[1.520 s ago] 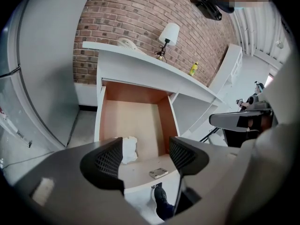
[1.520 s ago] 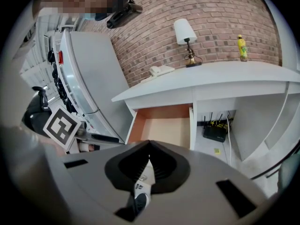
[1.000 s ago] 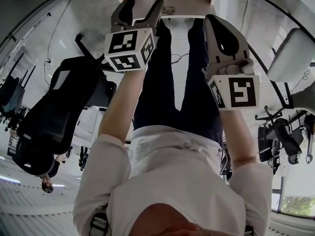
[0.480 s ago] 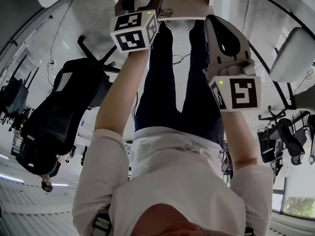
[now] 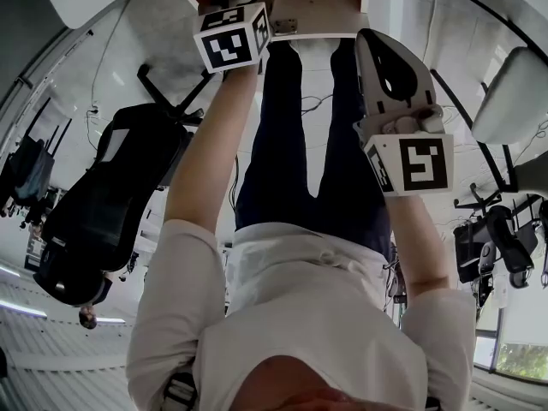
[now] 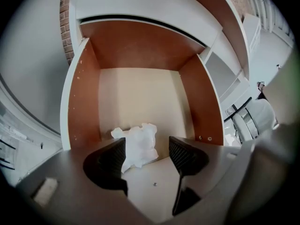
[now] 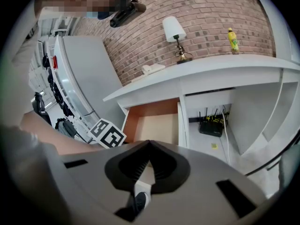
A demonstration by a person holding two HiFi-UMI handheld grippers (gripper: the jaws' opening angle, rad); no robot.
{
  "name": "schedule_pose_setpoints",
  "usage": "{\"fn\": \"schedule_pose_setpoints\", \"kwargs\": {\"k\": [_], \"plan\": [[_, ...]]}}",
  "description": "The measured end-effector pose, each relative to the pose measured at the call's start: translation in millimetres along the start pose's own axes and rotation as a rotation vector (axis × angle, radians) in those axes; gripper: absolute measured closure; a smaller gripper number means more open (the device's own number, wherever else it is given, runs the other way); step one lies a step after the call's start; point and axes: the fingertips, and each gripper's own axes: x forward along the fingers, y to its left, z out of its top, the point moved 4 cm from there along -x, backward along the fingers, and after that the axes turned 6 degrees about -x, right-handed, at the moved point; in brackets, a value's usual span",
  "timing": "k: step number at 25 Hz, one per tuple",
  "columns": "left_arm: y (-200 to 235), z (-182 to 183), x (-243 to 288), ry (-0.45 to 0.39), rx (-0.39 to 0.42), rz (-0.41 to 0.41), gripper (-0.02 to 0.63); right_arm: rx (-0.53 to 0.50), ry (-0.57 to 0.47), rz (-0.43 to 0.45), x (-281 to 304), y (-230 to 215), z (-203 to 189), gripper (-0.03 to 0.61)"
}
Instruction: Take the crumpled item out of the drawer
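Change: over the last second my left tongs (image 6: pixel 147 150) have pushed forward over the open drawer (image 6: pixel 83 93); my right tongs (image 7: pixel 148 146) have stayed put.
Meaning: I judge the reach is nearly done and the grasp not yet made.
Left tongs: spread apart, gripping nothing.
Right tongs: pressed together, empty, held back from the drawer.
Crumpled item (image 6: pixel 138 143): white, on the drawer floor near its front edge, left of centre, partly behind my left jaw.
Heading: a lump with no clear point; seemingly slightly longer front-to-back.
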Motion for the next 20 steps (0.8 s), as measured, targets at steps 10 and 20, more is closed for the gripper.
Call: {"fn": "schedule_pose_setpoints", "kwargs": {"k": [10,20], "plan": [[1,0,19,0.077,0.01,0.026,0.324,0.042,-0.009,-0.004,1,-14,0,0.572],[16,10,32,0.114,-0.001,0.044,0.336,0.063,-0.008,0.0,0,-16,-1,0.572]]}}
